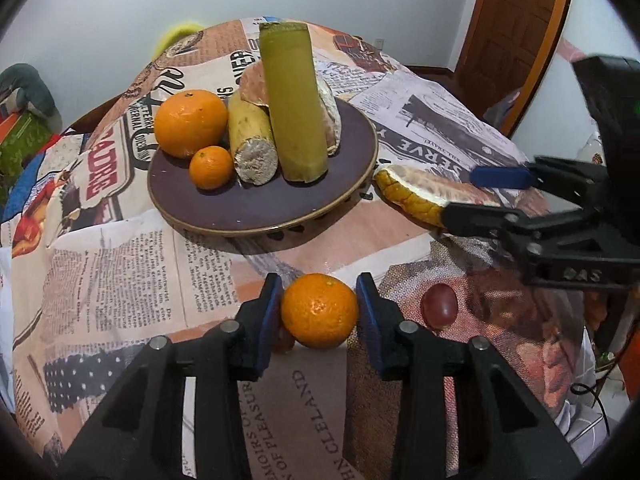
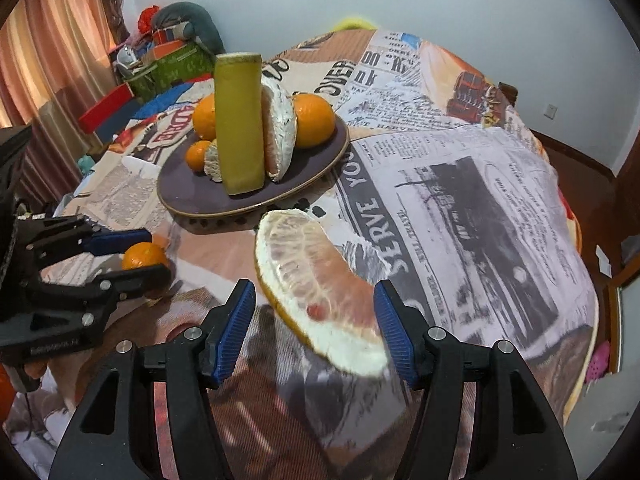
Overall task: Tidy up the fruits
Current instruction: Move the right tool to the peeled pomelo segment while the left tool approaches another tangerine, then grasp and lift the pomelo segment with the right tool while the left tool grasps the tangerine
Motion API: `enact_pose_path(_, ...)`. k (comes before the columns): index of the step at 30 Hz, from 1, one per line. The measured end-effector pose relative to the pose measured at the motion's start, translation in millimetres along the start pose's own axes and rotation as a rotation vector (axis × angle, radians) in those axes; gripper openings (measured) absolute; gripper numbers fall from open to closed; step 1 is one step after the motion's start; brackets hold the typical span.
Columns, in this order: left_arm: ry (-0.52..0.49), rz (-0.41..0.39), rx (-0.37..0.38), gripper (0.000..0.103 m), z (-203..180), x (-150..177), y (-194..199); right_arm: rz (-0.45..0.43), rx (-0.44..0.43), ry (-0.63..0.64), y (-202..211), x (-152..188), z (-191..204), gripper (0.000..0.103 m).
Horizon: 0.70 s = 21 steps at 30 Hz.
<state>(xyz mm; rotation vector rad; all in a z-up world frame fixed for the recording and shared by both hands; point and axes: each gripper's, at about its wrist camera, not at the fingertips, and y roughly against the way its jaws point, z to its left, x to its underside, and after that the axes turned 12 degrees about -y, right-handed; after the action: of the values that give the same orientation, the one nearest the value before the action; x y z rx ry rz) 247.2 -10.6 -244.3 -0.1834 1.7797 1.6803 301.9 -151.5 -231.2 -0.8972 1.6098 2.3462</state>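
Both claws straddle loose fruit near the purple plate to carry it there: the left claw pinches a tangerine on the worktop, the right claw gapes around a pomelo wedge.

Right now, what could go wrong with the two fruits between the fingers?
The mandarin sits between the left gripper pads; being round, it could roll toward the grape if the grip is off-centre. The pomelo wedge lies slanted across the open right gripper; squeezing could crush its soft flesh. The plate is already crowded.
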Motion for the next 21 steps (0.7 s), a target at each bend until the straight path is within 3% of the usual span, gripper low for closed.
enact_pose_path(9, 0.019, -0.016, 0.007, 0.037, 3.8, -0.7, 2.7, 0.034, -0.008, 0.048, -21.5, -6.5, 5.6, 0.067)
enact_pose_path(13, 0.030, -0.033, 0.005, 0.037, 6.4, -2.0, 9.4, 0.034, -0.002, 0.075, -19.8, -4.8, 10.3, 0.055)
enact_pose_path(21, 0.043, -0.071, -0.008, 0.037, 10.1, -4.3, 29.1, 0.031, -0.030, 0.049, -9.4, -3.1, 13.0, 0.050)
